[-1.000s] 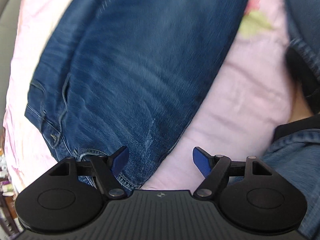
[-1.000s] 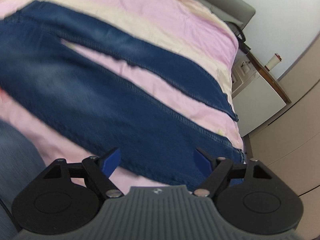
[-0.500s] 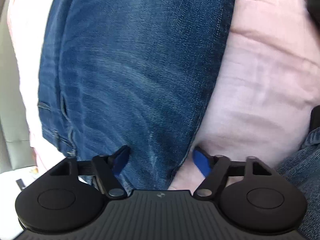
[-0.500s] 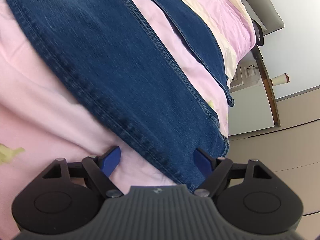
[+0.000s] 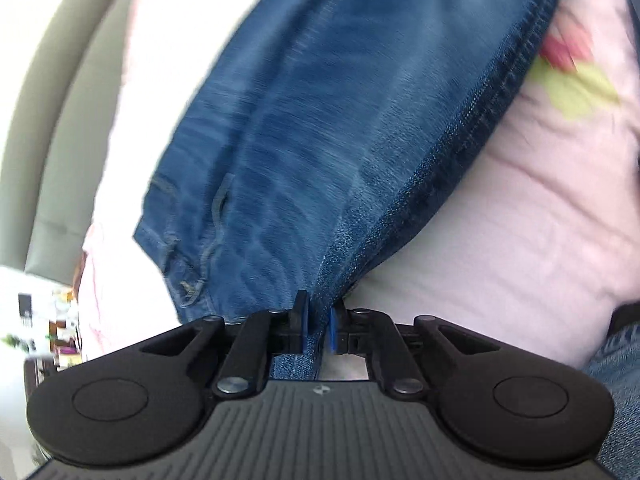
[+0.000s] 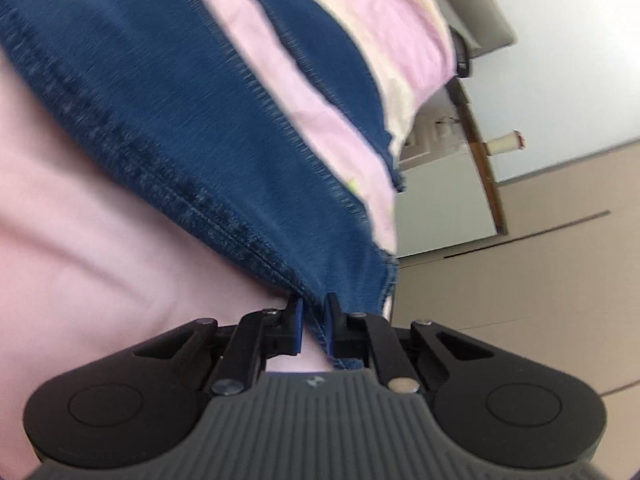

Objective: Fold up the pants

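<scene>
Pants (image 5: 320, 128) pinched at both ends, spread over pink bedding. Nearest, left gripper (image 5: 319, 326) closed tight on a bunched fold of denim by the waistband corner, fabric squeezed between the blue pads (image 5: 332, 330). Right gripper (image 6: 313, 326) likewise clamped on the hem edge of the near leg (image 6: 224, 152), cloth running up from the narrow gap. Probably held this way to lift one side and carry it over the other leg (image 6: 320, 40) (first lengthwise fold, apparently only starting). Farther out, sheet (image 5: 500, 220) soft and slightly rumpled, with a flower print (image 5: 572, 76) near the side seam. Beyond the bed edge, a white bedside cabinet (image 6: 444, 208), pale wall (image 6: 560, 60) and a beige headboard (image 5: 52, 128); both views blurred.
</scene>
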Available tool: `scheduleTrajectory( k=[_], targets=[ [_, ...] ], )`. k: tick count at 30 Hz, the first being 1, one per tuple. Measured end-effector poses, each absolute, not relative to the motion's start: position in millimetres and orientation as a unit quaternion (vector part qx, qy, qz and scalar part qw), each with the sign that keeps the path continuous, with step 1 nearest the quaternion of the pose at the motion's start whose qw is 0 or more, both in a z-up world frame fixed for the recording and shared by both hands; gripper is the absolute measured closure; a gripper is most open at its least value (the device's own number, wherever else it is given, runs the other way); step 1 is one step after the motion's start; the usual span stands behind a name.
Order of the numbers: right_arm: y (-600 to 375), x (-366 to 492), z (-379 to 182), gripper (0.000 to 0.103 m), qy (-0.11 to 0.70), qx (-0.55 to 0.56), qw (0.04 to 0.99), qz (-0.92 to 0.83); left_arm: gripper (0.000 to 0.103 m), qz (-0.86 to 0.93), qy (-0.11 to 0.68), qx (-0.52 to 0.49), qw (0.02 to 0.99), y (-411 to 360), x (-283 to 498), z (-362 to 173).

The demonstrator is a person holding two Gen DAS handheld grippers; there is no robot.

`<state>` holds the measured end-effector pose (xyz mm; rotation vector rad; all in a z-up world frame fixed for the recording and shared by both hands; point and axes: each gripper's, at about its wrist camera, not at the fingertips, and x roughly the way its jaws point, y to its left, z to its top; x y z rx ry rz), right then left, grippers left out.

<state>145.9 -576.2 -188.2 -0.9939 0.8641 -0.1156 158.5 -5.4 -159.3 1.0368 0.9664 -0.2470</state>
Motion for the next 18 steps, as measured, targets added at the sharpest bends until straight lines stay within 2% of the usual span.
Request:
scheduleTrajectory(
  k=[8, 18],
  targets=[
    [-567.4, 198.9, -126.5, 0.103, 0.36, -0.443, 0.813, -0.116, 0.094, -0.067, 0.419, 0.384, 0.82, 0.9, 206.6, -85.2],
    [-561.4, 321.6, -89.8, 0.103, 0.362, -0.457, 0.8, -0.143, 0.094, -0.057, 0.434, 0.393, 0.808, -7.2, 330.5, -54.7]
  ],
)
